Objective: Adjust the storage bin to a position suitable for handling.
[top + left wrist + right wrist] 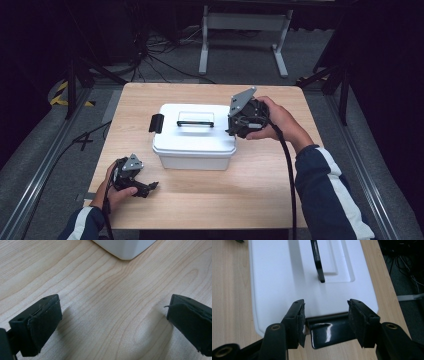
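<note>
The person wears dark blue sleeves (327,197) with a white stripe, and each black gripper (235,131) has a grey three-cornered plate, a black cable (289,165) and padded fingers (298,320).

White lidded box (194,136) at centre of wooden tabletop (250,190); black carry handle (195,122) on lid, black latch (156,122) on left end. Right gripper (234,126) at box's right end, held in right hand (277,122), fingers against lid edge. Left gripper (150,187) near front-left corner, low over tabletop, apart from box. Cable (289,175) trails toward bottom edge.
</note>
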Action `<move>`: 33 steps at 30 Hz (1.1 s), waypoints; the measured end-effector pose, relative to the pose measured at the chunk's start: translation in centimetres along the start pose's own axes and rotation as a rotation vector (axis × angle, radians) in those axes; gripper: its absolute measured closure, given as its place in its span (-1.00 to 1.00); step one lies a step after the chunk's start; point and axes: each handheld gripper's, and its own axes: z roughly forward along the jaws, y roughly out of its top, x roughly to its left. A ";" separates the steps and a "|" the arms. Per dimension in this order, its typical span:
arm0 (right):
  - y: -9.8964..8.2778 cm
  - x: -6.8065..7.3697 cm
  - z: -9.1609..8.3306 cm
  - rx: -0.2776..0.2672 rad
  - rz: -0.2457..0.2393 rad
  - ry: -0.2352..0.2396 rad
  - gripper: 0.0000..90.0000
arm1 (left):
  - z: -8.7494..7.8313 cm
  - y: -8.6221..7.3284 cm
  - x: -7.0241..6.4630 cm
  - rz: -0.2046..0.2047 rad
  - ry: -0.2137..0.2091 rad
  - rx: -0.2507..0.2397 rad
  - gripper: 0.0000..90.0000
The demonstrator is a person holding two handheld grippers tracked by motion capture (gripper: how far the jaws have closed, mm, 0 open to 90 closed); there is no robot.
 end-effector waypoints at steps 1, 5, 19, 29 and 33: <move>0.2 0.0 0.1 0.007 0.003 0.003 0.09 | 0.0 0.0 0.0 0.001 0.000 -0.001 -0.99; 1.2 -0.3 0.5 -0.002 -0.010 0.021 0.15 | 0.0 0.0 0.0 0.003 0.003 -0.001 -0.99; 5.2 -0.3 2.8 0.053 -0.065 0.053 0.27 | 0.0 0.0 0.0 0.000 0.000 0.000 -0.99; 6.4 -0.2 4.1 0.074 -0.104 0.054 0.47 | 0.0 0.0 0.0 0.000 0.000 0.001 -0.99; 6.4 -0.2 4.6 0.089 -0.108 0.056 0.52 | -0.1 0.0 0.0 0.003 -0.003 0.008 -0.99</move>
